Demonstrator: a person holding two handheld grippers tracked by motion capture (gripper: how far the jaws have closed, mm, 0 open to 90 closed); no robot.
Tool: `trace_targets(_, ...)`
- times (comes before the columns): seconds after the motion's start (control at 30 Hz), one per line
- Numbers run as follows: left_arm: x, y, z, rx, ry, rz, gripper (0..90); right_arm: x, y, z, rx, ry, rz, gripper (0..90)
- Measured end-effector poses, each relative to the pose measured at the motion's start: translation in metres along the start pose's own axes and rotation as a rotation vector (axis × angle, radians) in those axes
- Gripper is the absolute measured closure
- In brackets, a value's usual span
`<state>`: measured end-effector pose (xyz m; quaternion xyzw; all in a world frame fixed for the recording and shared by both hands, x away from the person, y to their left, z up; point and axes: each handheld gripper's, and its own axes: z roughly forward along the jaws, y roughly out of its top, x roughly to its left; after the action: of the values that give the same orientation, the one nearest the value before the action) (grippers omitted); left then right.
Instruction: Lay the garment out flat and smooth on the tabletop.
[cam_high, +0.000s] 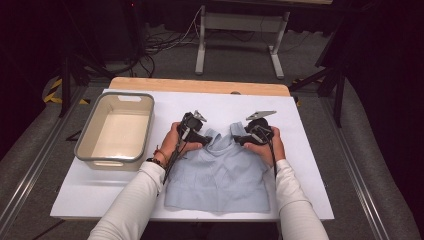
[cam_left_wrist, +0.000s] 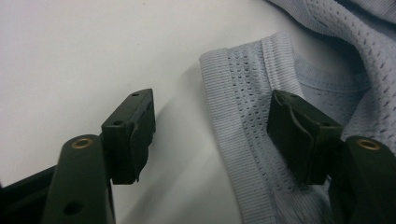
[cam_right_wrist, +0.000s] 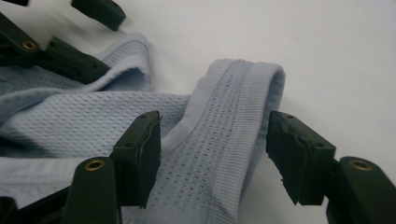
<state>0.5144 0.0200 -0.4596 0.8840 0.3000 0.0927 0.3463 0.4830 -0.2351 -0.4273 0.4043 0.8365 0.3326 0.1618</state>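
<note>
the pale blue mesh top (cam_high: 217, 175) lies flat on the white board (cam_high: 310, 165), right of the tub (cam_high: 116, 129). both the left gripper (cam_left_wrist: 210, 135) and right gripper (cam_right_wrist: 215, 154) stand open over its shoulder straps, gripping nothing. closing now, either could pinch one layer or miss the strap, and the top would bunch.

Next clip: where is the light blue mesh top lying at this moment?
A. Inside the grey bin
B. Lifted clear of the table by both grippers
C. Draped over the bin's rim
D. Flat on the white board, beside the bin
D: the top lies spread on the white board, while the grey bin stands apart to its left with nothing in it.
</note>
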Motion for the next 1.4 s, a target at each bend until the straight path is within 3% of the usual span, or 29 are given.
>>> trace_targets(0.13, -0.004, 0.002, 0.0, 0.0, -0.003, 0.015, 46.7, -0.005, -0.002, 0.005, 0.01, 0.011, 0.04, 44.4)
trace_targets(0.2, -0.004, 0.002, -0.001, 0.002, -0.025, 0.01, 56.3, -0.008, -0.004, 0.006, -0.005, 0.039, 0.072, 57.6)
trace_targets(0.33, -0.002, 0.001, 0.0, -0.016, -0.09, -0.015, 78.6, -0.004, -0.007, 0.005, -0.014, 0.064, 0.046, 81.9)
trace_targets(0.4, -0.002, 0.001, 0.0, -0.022, -0.09, -0.015, 81.7, -0.001, -0.008, 0.005, -0.01, 0.07, 0.028, 86.4)
trace_targets(0.47, -0.003, 0.0, -0.002, -0.025, -0.078, -0.015, 83.6, 0.001, -0.009, 0.003, -0.015, 0.064, 0.011, 86.9)
trace_targets(0.53, -0.004, 0.0, -0.005, -0.036, -0.041, -0.01, 85.0, 0.002, -0.01, -0.002, -0.028, 0.055, 0.006, 87.0)
trace_targets(0.67, -0.003, 0.0, -0.018, -0.105, 0.003, -0.028, 85.4, 0.0, -0.012, -0.016, -0.085, 0.034, 0.001, 87.1)
trace_targets(0.9, -0.012, 0.006, -0.056, -0.278, 0.113, -0.057, 85.6, -0.004, -0.013, -0.047, -0.213, 0.005, 0.026, 87.1)
trace_targets(1.13, -0.02, 0.007, -0.096, -0.403, 0.163, -0.081, 85.5, -0.002, -0.016, -0.076, -0.334, -0.042, 0.04, 87.1)
trace_targets(1.3, -0.026, 0.01, -0.12, -0.449, 0.163, -0.062, 85.5, 0.002, -0.015, -0.094, -0.43, -0.035, 0.059, 87.1)
trace_targets(1.4, -0.03, 0.009, -0.131, -0.483, 0.185, -0.053, 85.5, 0.006, -0.012, -0.105, -0.466, -0.039, 0.042, 87.1)
